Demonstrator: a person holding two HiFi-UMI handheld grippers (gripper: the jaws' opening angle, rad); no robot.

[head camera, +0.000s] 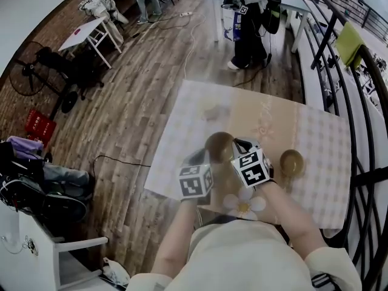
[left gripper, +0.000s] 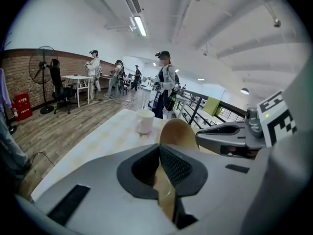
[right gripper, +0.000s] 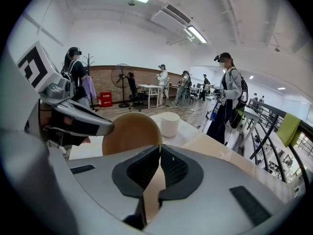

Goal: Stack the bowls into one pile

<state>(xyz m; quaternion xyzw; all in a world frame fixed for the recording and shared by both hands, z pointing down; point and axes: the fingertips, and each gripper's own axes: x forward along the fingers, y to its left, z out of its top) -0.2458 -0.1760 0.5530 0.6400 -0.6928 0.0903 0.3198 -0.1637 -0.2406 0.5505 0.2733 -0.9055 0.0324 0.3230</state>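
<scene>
A tan wooden bowl [head camera: 219, 145] hangs just above the tablecloth, gripped on its rim from both sides. My left gripper [head camera: 205, 157] is shut on its left rim; in the left gripper view the bowl [left gripper: 178, 130] rises out of the shut gripper [left gripper: 160, 150]. My right gripper [head camera: 238, 147] is shut on the opposite rim, and in the right gripper view the bowl [right gripper: 131, 132] stands in front of the shut gripper [right gripper: 160, 152]. A second tan bowl [head camera: 291, 162] sits upright on the table to the right, apart from both grippers.
A white cup [left gripper: 145, 121] stands further back on the table [head camera: 315, 132], which has a pale checked cloth. A black railing [head camera: 364, 102] runs along the right. A person [head camera: 248, 23] stands beyond the far table edge; other tables and a fan are further off.
</scene>
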